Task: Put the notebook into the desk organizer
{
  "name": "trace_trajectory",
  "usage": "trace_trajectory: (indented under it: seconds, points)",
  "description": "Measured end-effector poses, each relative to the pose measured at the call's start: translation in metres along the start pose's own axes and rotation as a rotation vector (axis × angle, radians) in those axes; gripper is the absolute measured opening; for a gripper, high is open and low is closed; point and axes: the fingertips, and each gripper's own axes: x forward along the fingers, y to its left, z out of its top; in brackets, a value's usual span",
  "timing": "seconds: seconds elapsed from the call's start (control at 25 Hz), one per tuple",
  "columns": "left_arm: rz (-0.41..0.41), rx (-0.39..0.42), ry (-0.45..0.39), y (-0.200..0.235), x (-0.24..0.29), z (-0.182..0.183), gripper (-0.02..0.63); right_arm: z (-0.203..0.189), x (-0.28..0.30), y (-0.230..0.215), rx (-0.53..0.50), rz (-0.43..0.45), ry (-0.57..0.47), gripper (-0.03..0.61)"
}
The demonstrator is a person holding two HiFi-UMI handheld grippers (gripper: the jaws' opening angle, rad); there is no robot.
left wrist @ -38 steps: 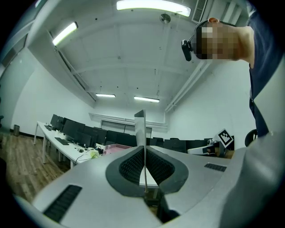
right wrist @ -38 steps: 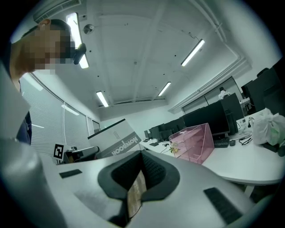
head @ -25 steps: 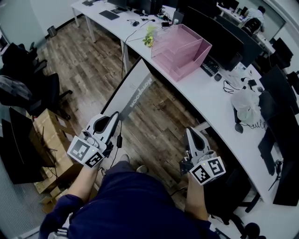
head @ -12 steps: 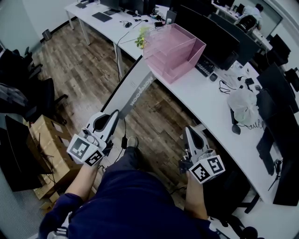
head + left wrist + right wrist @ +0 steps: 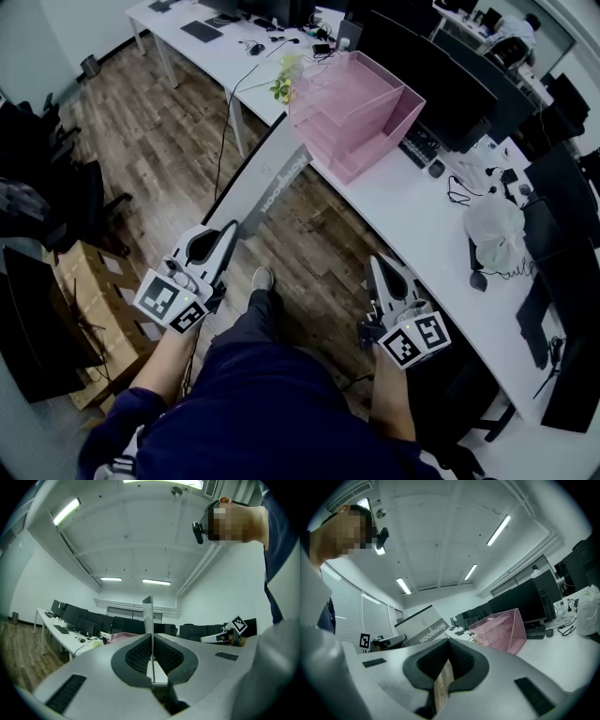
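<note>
Your left gripper [image 5: 228, 234] clamps the flat grey notebook [image 5: 270, 183], white-lettered cover up, above the floor, short of the pink desk organizer [image 5: 366, 112]; your right gripper [image 5: 382, 267] has its jaws together, empty

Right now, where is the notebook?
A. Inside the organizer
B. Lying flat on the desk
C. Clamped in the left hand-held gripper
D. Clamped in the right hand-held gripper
C: the left hand-held gripper is shut on the notebook, which hangs over the floor, apart from the pink organizer on the desk.
</note>
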Motion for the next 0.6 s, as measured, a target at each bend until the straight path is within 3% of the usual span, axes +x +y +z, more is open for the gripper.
trace_trajectory:
  seconds: [0.6]
  points:
    - [-0.057, -0.034, 0.069, 0.149, 0.122, -0.009, 0.034, 0.007, 0.173, -0.063, 0.055, -0.051, 0.052, 0.005]
